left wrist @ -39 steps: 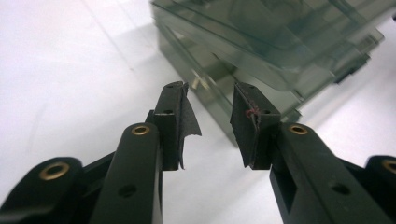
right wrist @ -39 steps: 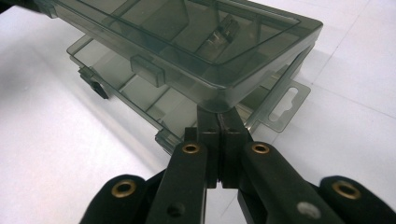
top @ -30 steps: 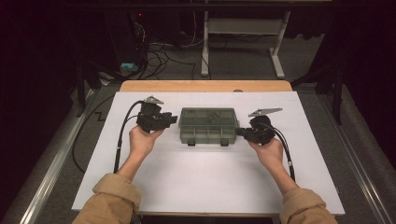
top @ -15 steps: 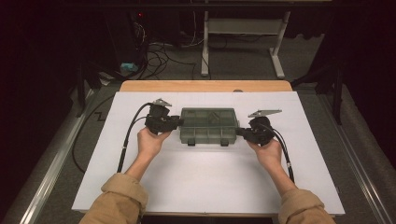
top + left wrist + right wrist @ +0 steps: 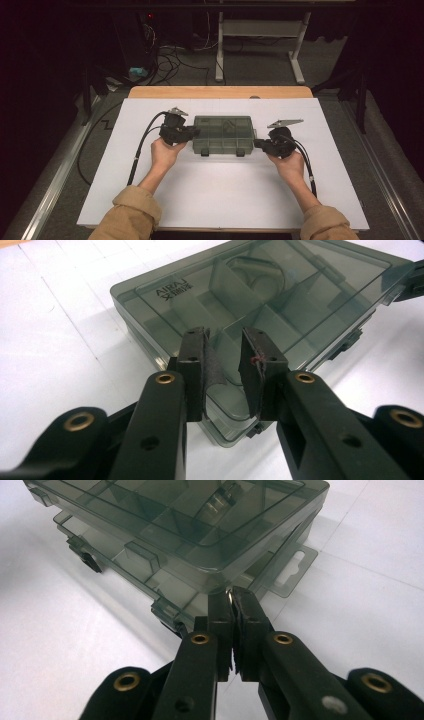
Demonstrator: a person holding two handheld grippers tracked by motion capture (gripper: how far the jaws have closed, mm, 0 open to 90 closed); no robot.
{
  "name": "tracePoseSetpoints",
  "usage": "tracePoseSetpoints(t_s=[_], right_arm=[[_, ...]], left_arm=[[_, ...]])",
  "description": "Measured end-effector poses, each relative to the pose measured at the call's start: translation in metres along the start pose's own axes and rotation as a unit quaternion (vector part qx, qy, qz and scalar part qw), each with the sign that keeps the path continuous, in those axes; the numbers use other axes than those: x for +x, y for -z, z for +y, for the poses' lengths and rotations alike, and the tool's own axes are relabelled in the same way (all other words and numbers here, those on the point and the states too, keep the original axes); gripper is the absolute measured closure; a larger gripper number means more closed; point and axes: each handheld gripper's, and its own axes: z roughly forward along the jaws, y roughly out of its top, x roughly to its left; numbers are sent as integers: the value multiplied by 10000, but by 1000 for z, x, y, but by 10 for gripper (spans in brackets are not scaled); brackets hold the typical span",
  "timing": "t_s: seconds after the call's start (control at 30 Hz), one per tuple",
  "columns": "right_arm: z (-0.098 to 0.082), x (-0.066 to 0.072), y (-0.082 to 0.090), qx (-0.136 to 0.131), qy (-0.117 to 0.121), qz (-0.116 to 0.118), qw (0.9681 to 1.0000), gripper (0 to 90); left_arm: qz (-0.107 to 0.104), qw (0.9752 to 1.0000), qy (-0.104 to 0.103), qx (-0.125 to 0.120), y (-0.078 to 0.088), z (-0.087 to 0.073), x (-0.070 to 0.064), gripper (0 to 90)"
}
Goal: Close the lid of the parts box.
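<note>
A smoky see-through compartment box [image 5: 222,134] lies shut on the white table top [image 5: 220,195]. My left gripper [image 5: 191,134] is at the box's left end. In the left gripper view its jaws [image 5: 226,375] stand a narrow gap apart over the box's near corner [image 5: 227,405]; they have just been closing, and no pad visibly presses on the box. My right gripper [image 5: 258,144] is at the box's right front corner. In the right gripper view its jaws [image 5: 232,597] are shut, tips against that corner [image 5: 215,582]; whether they pinch its rim I cannot tell.
The box has dividers inside and a round metal object [image 5: 260,270] in a far compartment. A hang tab [image 5: 292,570] sticks out from its right end. Cables [image 5: 142,145] trail from both grippers across the table. A wooden strip [image 5: 220,92] borders the far edge.
My left hand has moved right until its jaws reach the box's left end. The right hand and the box have not moved.
</note>
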Motion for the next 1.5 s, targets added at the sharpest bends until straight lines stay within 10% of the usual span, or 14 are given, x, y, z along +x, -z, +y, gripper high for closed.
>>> tracePoseSetpoints(t_s=[0.67,1.5], right_arm=[[5,6,19,-238,35,33,9997,883],[10,12,-4,-59,77,29,9999,891]], left_arm=[[7,10000,-55,48,3,-10,6,742],[108,9991,-395,138,-2,-25,5,721]])
